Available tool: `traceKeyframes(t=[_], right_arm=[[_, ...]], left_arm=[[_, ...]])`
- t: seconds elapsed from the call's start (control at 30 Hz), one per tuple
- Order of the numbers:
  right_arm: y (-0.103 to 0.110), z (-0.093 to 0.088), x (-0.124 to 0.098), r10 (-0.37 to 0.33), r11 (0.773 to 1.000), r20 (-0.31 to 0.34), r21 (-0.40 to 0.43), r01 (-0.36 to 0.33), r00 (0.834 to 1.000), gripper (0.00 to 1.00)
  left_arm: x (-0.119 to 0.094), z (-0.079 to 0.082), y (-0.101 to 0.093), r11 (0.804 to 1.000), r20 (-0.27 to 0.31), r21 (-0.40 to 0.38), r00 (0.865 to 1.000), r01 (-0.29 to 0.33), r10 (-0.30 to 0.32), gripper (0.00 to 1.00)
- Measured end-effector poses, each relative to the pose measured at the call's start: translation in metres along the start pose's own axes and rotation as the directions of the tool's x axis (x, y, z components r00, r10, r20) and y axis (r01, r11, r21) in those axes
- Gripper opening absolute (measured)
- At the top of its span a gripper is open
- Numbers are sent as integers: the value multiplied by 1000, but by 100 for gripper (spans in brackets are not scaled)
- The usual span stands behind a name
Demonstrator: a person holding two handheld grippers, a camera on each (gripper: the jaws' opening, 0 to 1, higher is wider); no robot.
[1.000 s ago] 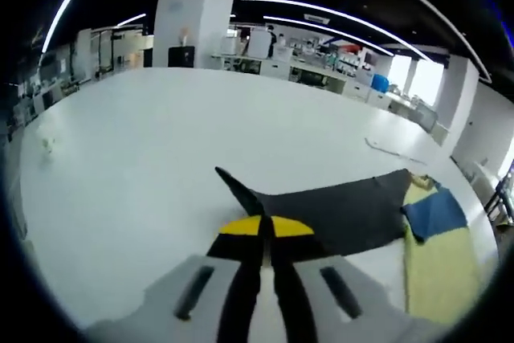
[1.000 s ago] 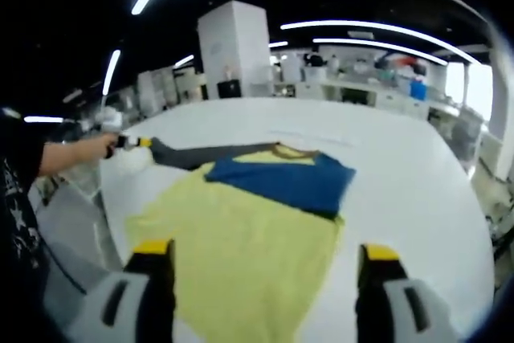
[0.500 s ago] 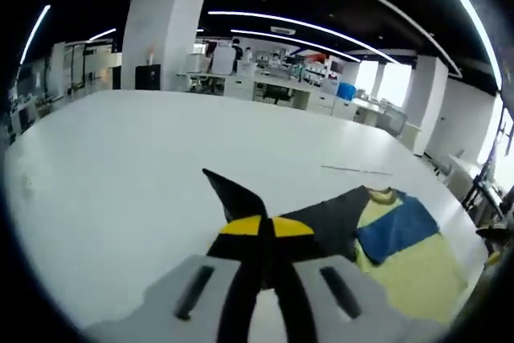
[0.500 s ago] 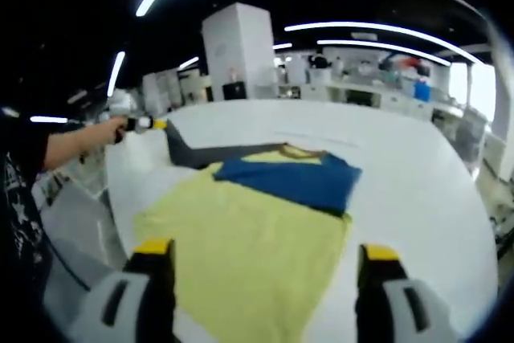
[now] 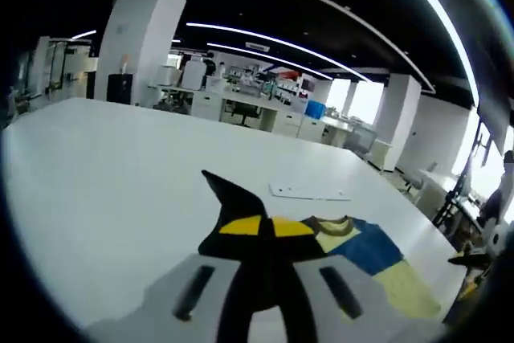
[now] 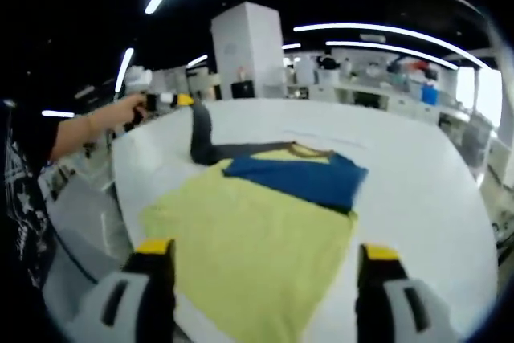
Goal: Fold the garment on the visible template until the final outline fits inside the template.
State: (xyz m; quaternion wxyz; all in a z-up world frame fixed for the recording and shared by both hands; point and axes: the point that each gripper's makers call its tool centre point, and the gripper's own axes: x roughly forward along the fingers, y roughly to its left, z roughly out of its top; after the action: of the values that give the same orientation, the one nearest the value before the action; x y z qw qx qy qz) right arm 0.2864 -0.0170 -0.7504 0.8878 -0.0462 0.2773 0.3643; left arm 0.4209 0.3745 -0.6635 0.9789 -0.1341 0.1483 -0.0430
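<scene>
The left gripper (image 5: 267, 226) has its two jaws pressed together, and dark cloth is pinched between the yellow tips. In the right gripper view the person's bare left forearm (image 6: 92, 128) reaches out, probably raised. The right gripper (image 6: 265, 253) has jaws wide apart, holding nothing.

one garment (image 6: 265, 222), one table (image 6: 409, 174), two grippers

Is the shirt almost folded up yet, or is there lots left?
Part done: the blue sleeve already lies folded over the yellow shirt. In hand: the left claw is shut on the dark sleeve, lifting it. Left: laying it over, then folding the wide yellow body. The right claw hangs open.
</scene>
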Motion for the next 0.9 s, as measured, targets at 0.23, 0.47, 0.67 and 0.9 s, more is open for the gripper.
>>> traceKeyframes(t=[0.23,0.47,0.67,0.9], right_arm=[[2,-2,-1,10,1000,6,13,-10,1000,95],[4,-3,-3,7,1000,7,12,-7,1000,97],[6,-5,-5,16,1000,-3,6,-16,1000,96],[12,-7,-6,21,1000,-13,-3,-21,1000,96]], left_arm=[[14,2,-51,997,10,-5,997,76,-76,0],[26,7,-72,992,17,-3,991,129,-129,0],[34,7,-100,983,15,-5,983,184,-183,0],[46,3,-137,969,12,-9,969,245,-245,0]])
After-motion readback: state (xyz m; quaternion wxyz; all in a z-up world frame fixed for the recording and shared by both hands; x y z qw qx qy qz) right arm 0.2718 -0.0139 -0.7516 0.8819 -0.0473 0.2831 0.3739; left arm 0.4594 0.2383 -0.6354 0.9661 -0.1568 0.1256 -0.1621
